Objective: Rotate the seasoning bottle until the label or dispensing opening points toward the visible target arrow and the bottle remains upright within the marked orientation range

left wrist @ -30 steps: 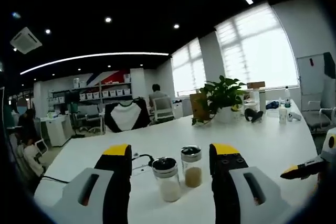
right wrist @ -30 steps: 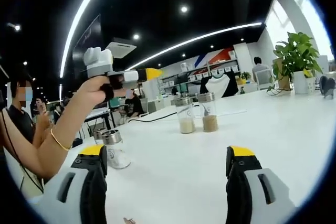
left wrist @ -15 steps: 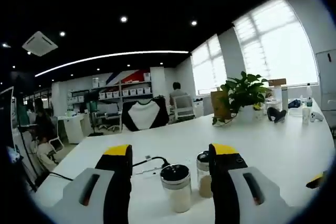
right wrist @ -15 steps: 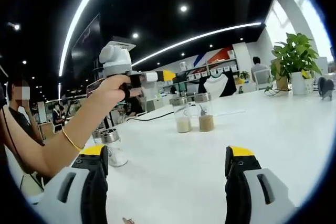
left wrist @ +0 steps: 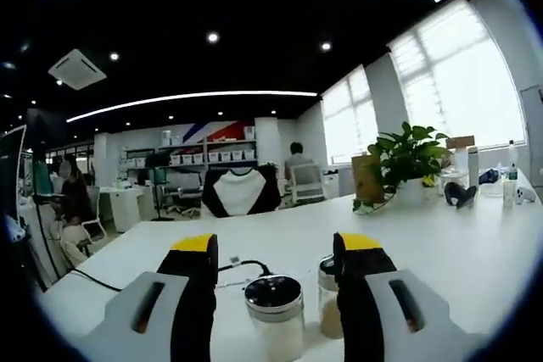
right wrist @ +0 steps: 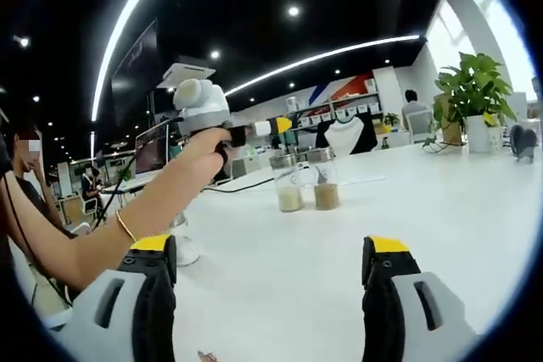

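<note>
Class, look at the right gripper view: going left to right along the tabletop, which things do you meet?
Left gripper → white-filled bottle → brown-filled bottle → potted plant

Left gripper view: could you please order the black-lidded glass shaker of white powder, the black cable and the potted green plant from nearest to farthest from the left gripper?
1. Black-lidded glass shaker of white powder, between the jaws.
2. Black cable, just beyond it.
3. Potted green plant, far right on the table.

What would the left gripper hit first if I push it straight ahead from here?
Most likely the white-filled seasoning bottle, which stands between the open jaws of the left gripper. The brown-filled bottle sits just beside it, partly behind the right jaw, so that jaw might clip it; depth is hard to judge.
</note>
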`<state>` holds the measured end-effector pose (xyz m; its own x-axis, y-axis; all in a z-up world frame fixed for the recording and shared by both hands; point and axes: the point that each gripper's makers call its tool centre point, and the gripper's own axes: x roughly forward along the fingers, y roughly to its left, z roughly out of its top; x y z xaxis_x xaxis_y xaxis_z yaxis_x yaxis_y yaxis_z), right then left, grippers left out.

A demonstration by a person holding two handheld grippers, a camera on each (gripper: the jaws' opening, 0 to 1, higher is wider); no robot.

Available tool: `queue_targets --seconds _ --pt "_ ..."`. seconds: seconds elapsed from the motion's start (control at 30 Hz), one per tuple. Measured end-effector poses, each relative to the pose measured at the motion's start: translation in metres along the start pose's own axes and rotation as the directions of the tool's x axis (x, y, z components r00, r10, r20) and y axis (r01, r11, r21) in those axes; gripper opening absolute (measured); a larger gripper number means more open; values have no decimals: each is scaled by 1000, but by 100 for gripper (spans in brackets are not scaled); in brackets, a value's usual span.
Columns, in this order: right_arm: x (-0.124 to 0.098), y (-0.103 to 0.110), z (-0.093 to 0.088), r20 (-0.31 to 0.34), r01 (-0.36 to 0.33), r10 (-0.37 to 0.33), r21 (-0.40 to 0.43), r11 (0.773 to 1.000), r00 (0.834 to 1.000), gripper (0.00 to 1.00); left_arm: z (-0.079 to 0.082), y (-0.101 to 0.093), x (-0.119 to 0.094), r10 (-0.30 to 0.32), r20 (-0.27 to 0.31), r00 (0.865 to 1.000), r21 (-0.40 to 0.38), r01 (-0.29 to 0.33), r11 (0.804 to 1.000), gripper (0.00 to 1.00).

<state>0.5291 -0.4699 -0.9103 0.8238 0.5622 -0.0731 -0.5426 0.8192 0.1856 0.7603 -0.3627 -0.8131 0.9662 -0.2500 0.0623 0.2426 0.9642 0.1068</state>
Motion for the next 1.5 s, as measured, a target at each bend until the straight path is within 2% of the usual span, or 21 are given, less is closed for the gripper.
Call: queue_targets --seconds 0.23,0.43,0.63,0.77,0.87,0.97,1.1,1.17,1.2,1.3,1.5 --pt "2 -3 -3 -12 9 -9 -4 1000 1000 92 -24 -7 8 -6 -40 999 -40 4 999 58" --pt "4 -5 -5 -16 15 -15 6 1000 1000 91 -38 -1 12 29 -47 998 -71 -32 997 56" --pt "6 -6 -5 -17 15 -15 5 1000 1000 91 -53 1 15 31 -70 997 -74 -36 997 56" --pt "7 -6 -8 -36 15 -16 -26 1000 999 90 -66 1 19 26 -87 996 -52 -31 998 56" --pt "7 -5 -10 -42 8 -9 -24 1000 999 90 -79 2 22 28 -120 992 -113 -41 993 59" --pt "8 -4 -11 -45 6 -7 -20 1000 999 90 -82 3 26 20 -122 992 -111 -34 993 62" --pt "11 -4 -11 -47 1 -2 -19 1000 999 89 -85 9 27 28 -118 993 -108 -41 993 57" --pt "12 -5 -11 -47 2 -3 -21 1000 999 89 -83 5 29 -2 -103 995 -168 -15 986 57" --pt "12 -5 -11 -48 2 -3 -20 1000 999 89 -82 6 29 0 -107 994 -173 -18 985 57" --pt "14 -6 -12 -52 1 -2 -13 1000 999 89 -81 2 31 -1 -104 995 -127 -12 992 56" --pt "12 -9 -14 -54 9 -9 -6 1000 999 89 -84 -1 35 -18 -103 995 -119 6 993 48"
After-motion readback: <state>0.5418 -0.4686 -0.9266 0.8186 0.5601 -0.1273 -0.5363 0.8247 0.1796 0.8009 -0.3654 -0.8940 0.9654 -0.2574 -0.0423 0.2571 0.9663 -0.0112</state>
